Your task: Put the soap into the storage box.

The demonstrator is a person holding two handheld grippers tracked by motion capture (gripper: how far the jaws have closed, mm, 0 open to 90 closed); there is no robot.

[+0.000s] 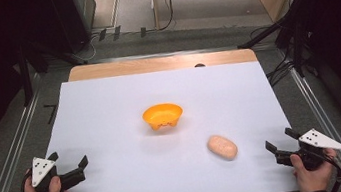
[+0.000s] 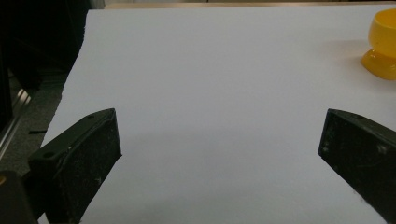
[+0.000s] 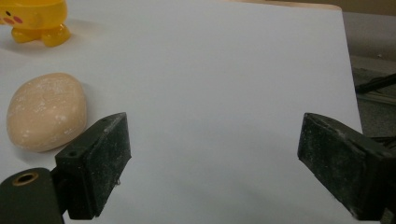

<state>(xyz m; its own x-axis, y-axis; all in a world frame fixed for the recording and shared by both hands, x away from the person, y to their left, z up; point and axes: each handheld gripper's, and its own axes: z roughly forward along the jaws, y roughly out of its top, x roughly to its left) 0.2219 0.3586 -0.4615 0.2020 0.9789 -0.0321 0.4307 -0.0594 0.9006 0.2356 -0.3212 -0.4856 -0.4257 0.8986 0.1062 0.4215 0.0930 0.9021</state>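
Mid-frame on the white tabletop (image 1: 113, 134) sits a bowl (image 1: 162, 115), a bun (image 1: 222, 147) lower right; both grippers' fingers (image 1: 82, 162) gape empty

Overhead view — gripper views low, near.

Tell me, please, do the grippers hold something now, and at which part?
Nothing is held. The left gripper and right gripper are both open and empty; the bread roll and orange bowl lie untouched.

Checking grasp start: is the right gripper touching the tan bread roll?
Apart. The high view shows bare white table between the right gripper and the bread roll; its jaws stand open with nothing between them.
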